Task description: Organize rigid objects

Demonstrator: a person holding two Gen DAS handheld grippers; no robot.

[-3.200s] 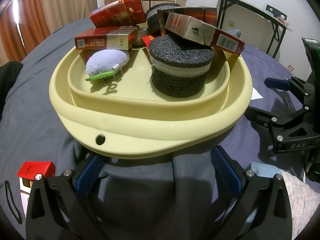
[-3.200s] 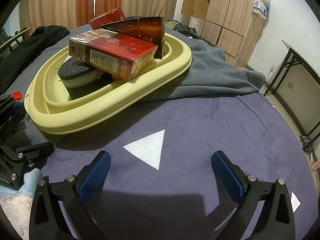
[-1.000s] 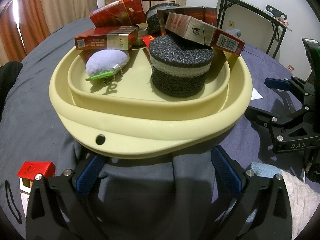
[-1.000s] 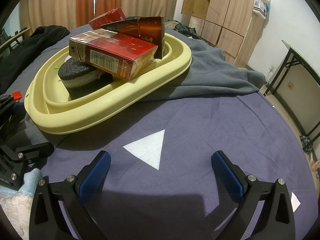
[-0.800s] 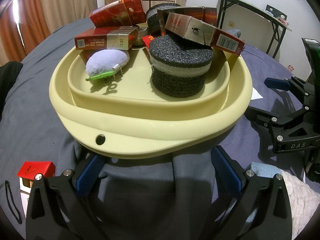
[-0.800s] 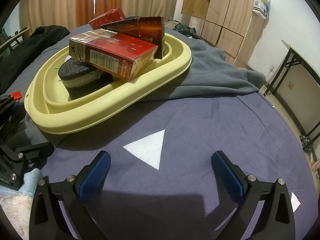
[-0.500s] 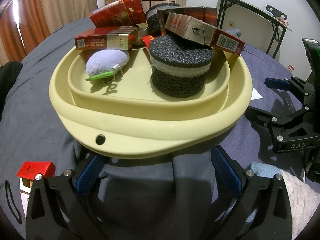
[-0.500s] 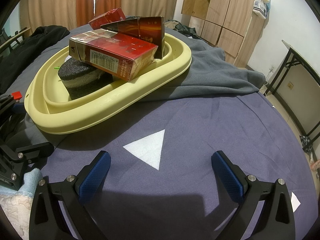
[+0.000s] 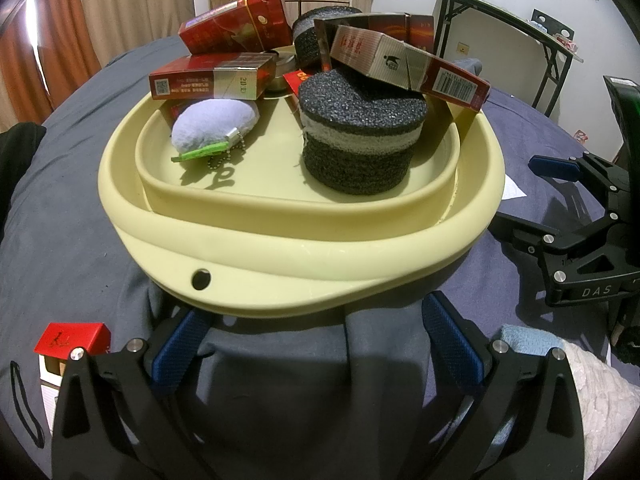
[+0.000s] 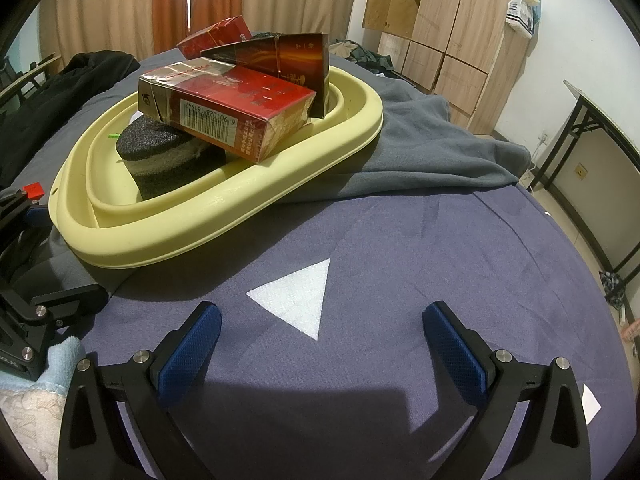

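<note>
Yellow tray point(image 9: 280, 256) sits on a grey blanket point(image 10: 420, 160) on the bed, packed w/ stuff: dark sponge roll point(image 9: 360, 148) near its front-right, a red carton point(image 9: 404, 64) tilted on top of it, lilac pouch point(image 9: 212, 124) front-left, more red boxes point(image 9: 208, 82) at the back. Left gripper point(image 9: 316, 340) is just in front of the tray, spread wide, nothing in it. Right gripper point(image 10: 320, 340) is right of the tray, also wide apart & empty, over a white triangle point(image 10: 298, 296).

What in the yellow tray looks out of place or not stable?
The red carton lies tilted across the top of the dark sponge, with its barcode end reaching over the rim of the yellow tray. It could slide off. One small red box sits outside the tray, on the bedsheet.
</note>
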